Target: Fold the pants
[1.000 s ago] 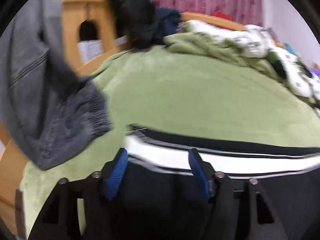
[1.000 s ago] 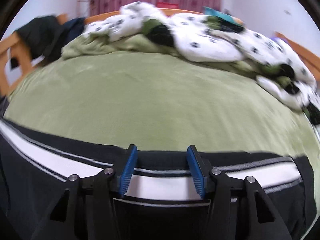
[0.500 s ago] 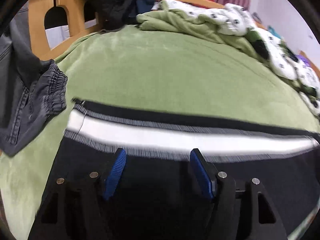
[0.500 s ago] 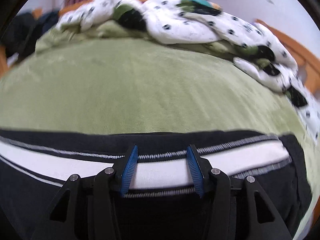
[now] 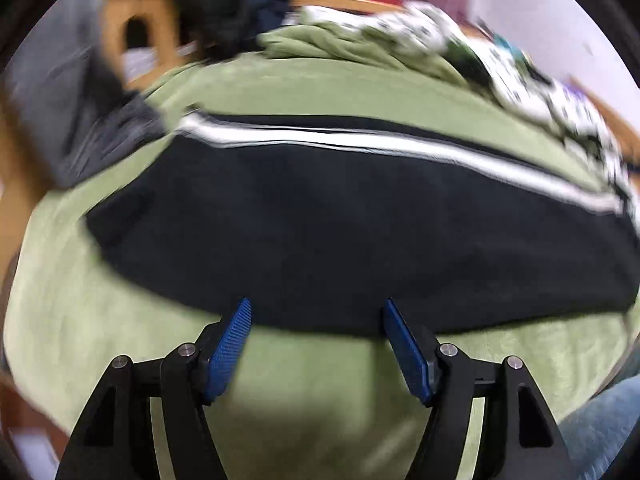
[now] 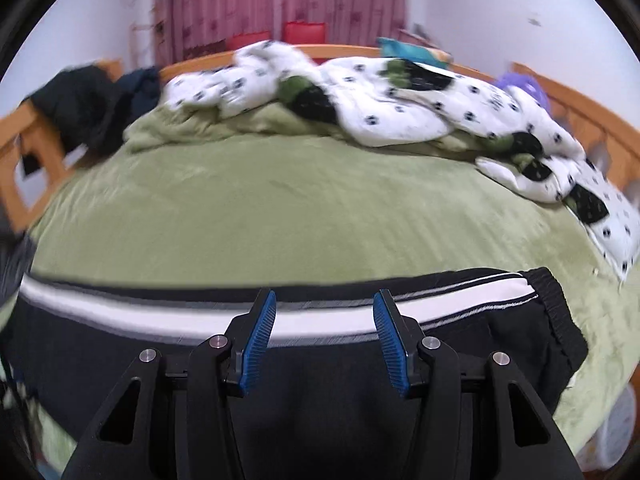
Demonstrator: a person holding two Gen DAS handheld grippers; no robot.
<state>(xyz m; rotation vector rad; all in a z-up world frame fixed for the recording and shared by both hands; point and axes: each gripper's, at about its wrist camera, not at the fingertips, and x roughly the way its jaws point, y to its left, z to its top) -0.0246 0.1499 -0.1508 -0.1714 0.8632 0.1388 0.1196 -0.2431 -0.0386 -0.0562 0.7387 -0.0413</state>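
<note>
The black pants [image 5: 340,232] lie flat on the green bed [image 6: 280,216]; the left hand-held gripper [image 5: 316,344] and the right hand-held gripper [image 6: 325,336] are both wide apart, holding nothing.

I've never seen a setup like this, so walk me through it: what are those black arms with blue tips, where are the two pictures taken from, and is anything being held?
Those are two hand-held grippers, one in each of a person's hands. A fisheye camera on each looks forward along its fingers, so one picture is from the left gripper and one from the right gripper. The blue tips are finger pads. Black pants with a white stripe lie flat on a green bed. A spotted quilt is bunched at the far side. Both grippers are open and hold nothing.
</note>
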